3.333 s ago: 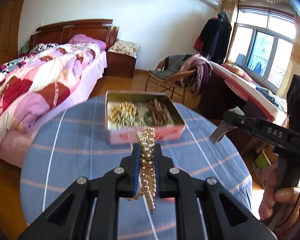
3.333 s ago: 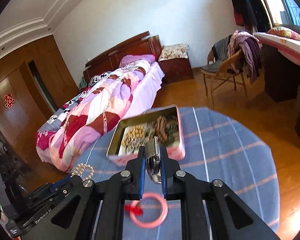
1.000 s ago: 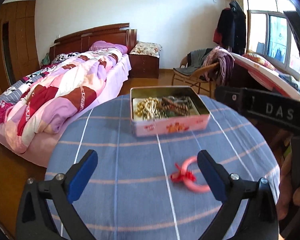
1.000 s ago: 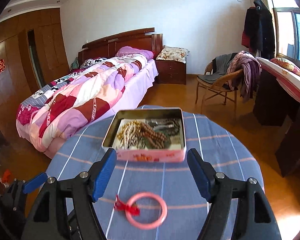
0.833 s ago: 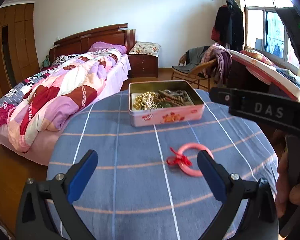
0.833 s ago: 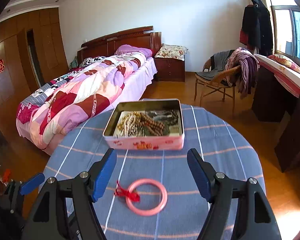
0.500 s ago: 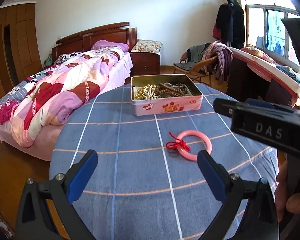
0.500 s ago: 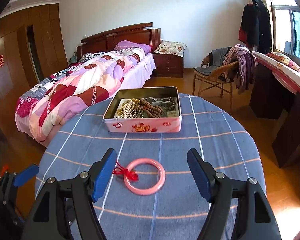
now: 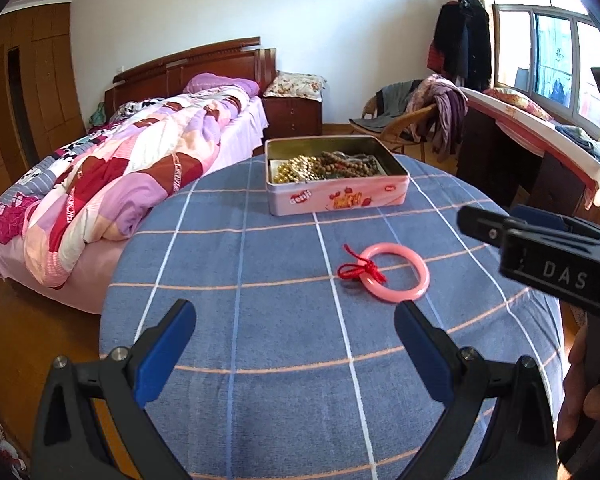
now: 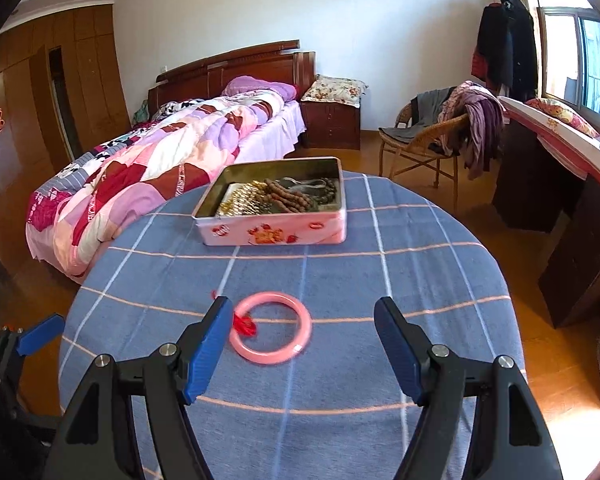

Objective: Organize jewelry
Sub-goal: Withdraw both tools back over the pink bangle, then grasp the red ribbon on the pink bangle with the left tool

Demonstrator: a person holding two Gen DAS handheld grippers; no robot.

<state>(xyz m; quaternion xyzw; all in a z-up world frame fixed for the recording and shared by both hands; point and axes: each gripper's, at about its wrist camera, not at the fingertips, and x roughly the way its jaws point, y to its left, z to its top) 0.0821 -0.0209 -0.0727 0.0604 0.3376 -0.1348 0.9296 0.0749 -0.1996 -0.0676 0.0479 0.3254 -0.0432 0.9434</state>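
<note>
Bangle (image 10: 271,328) lying flat just ahead of the wide-open, empty right gripper (image 10: 300,344), the left gripper (image 9: 294,344) likewise spread and empty; slippage is risked if its thin rim is pinched off-centre.

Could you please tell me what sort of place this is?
Most likely a home bedroom: a bed with a patchwork quilt, a nightstand, and a wicker chair draped with clothes stand behind the round table.

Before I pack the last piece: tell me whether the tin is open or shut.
Open. The pink tin has no lid on it, and beads show inside. The pink bangle lies outside on the tablecloth.
</note>
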